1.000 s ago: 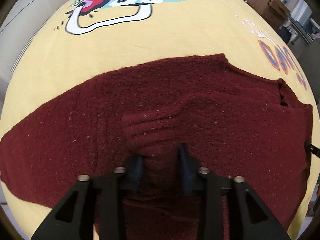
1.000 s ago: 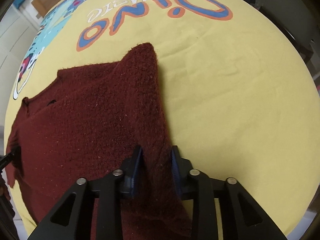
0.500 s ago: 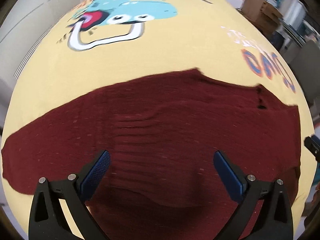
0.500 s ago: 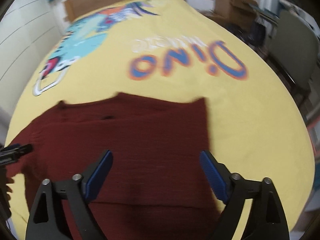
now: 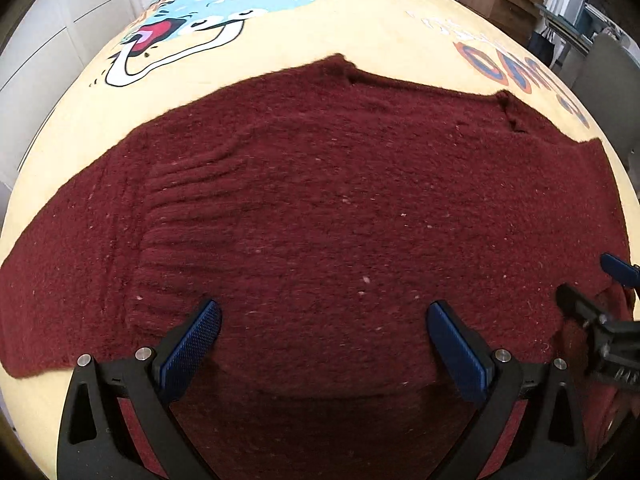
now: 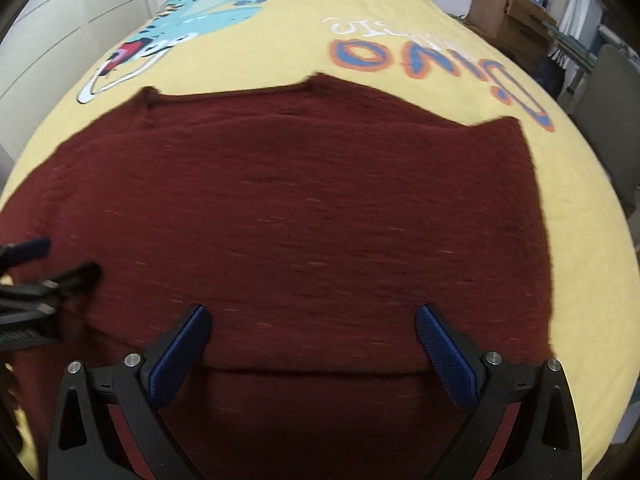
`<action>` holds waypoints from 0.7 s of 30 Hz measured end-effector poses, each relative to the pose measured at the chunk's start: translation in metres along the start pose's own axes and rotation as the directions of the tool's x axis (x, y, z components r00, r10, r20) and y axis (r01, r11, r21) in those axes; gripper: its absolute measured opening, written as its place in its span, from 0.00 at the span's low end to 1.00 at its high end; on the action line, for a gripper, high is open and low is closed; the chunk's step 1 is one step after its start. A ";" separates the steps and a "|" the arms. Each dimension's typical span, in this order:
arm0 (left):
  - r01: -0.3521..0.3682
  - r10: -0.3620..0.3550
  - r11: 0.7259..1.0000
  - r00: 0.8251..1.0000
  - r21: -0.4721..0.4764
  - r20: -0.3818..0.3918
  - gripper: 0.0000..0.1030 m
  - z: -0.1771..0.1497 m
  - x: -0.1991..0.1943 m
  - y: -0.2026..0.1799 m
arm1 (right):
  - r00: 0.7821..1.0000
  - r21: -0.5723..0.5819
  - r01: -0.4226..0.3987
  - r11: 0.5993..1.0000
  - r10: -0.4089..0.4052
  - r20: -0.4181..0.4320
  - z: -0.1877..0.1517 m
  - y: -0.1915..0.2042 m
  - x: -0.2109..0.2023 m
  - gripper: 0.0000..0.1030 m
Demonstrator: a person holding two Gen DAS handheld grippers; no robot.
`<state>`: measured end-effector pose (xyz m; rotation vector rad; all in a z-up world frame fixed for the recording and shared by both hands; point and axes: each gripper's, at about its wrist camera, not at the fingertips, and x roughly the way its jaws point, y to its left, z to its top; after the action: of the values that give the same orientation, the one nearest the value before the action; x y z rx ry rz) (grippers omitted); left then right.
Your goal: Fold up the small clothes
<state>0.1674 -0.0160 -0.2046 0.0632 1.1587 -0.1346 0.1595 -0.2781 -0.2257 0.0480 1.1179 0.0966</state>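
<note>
The right wrist view is motion-blurred, so we cannot resolve the knit texture there, and in both views the near edge of the maroon sweater (image 5: pixel 340 208) runs under the gripper bodies and out of frame. We see the sweater spread flat on a yellow bedspread (image 5: pixel 360 28) printed with a cartoon dinosaur (image 5: pixel 224 8) and orange-and-blue lettering (image 6: pixel 400 56). Its fabric is fuzzy with pale flecks; a ribbed band shows left of centre in the left wrist view, and a fold edge crosses just ahead of both cameras. Our left gripper (image 5: pixel 324 332) stands wide, jaws just opened, with nothing clamped between the blue pads (image 5: pixel 192 344). Our right gripper (image 6: pixel 314 336) has likewise just spread fully and holds nothing; cloth lies below it.
</note>
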 end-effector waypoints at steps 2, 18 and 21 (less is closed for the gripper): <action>-0.003 0.003 1.000 1.000 -0.008 0.003 0.99 0.000 0.000 0.006 | 1.000 0.026 0.005 1.000 -0.005 0.001 -0.001 -0.018 0.001 1.00; -0.068 0.068 0.998 0.998 0.009 0.013 0.99 -0.003 0.008 -0.001 | 0.999 0.085 -0.004 0.996 0.001 0.046 -0.020 -0.039 0.011 1.00; -0.094 0.093 0.995 0.995 0.025 0.032 0.99 -0.006 0.009 -0.005 | 0.998 0.069 -0.003 0.998 -0.001 0.057 -0.022 -0.037 0.012 1.00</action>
<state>0.1646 -0.0211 -0.2151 0.1380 1.1208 -0.0677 0.1474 -0.3142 -0.2493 0.1121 1.0643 0.0574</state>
